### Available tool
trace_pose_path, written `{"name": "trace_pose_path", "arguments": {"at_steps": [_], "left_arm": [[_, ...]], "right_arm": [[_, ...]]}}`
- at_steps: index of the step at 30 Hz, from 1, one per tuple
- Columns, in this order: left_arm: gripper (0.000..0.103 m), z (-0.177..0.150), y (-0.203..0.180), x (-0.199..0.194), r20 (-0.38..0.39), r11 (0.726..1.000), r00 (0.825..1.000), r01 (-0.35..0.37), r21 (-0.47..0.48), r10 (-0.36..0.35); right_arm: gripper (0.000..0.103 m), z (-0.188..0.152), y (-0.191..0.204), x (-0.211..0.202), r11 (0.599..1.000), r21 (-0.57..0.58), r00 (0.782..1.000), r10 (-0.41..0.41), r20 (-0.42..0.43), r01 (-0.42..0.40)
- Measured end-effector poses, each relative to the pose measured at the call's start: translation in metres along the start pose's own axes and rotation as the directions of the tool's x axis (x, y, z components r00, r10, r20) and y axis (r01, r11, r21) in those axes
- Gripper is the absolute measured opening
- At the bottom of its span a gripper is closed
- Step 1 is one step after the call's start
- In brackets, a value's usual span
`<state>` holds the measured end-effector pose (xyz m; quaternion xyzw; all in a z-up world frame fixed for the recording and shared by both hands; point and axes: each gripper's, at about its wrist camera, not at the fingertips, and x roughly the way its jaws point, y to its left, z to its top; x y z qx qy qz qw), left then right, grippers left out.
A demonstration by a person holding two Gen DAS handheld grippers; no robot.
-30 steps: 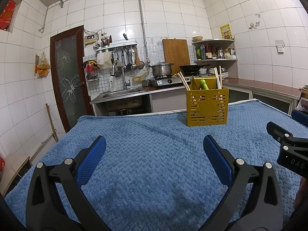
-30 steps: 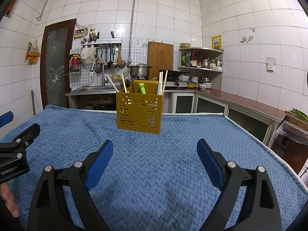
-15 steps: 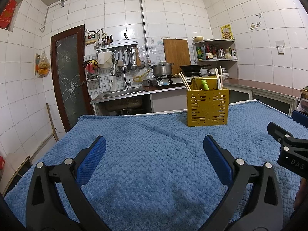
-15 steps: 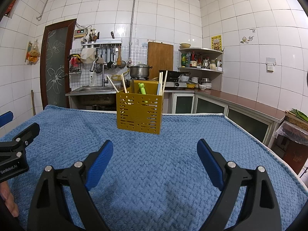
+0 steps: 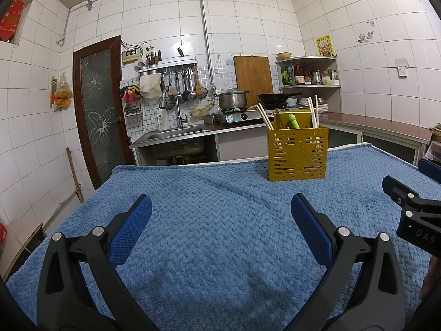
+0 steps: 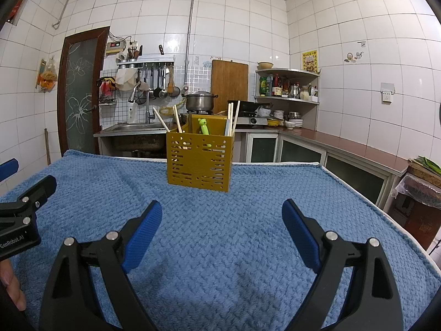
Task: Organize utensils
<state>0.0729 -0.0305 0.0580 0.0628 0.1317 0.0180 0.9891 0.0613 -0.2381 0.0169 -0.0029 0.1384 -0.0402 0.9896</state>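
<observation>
A: Left wrist view: left gripper (image 5: 221, 209) spread wide, holding nothing, above blue blanket (image 5: 220, 220). Yellow slotted utensil holder (image 5: 298, 154) upright ahead-right, with chopsticks (image 5: 265, 118) and green handle (image 5: 293, 121); near far blanket edge.

B: Right wrist view: right gripper (image 6: 222, 213) likewise wide, unloaded. Holder (image 6: 199, 161) straight ahead, bare blanket (image 6: 220, 248) between.

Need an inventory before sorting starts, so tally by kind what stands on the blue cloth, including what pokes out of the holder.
Yellow holder: 1
Pale chopsticks: 4, sticking out of it
Green bear-topped utensil: 1
Total: 6 visible; anything deeper inside the holder is hidden.
</observation>
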Motion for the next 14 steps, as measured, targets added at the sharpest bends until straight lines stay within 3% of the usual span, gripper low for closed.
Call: {"name": "trace_pose_path", "arguments": {"at_steps": [14], "left_arm": [[0.098,-0.0023,0.001,0.0016,-0.01,1.0,1.0,0.003,-0.011,-0.003]], "right_arm": [[0.087,0.0005,-0.0019,-0.0003,1.0,0.004,1.0,-0.004,0.001,0.004]]}}
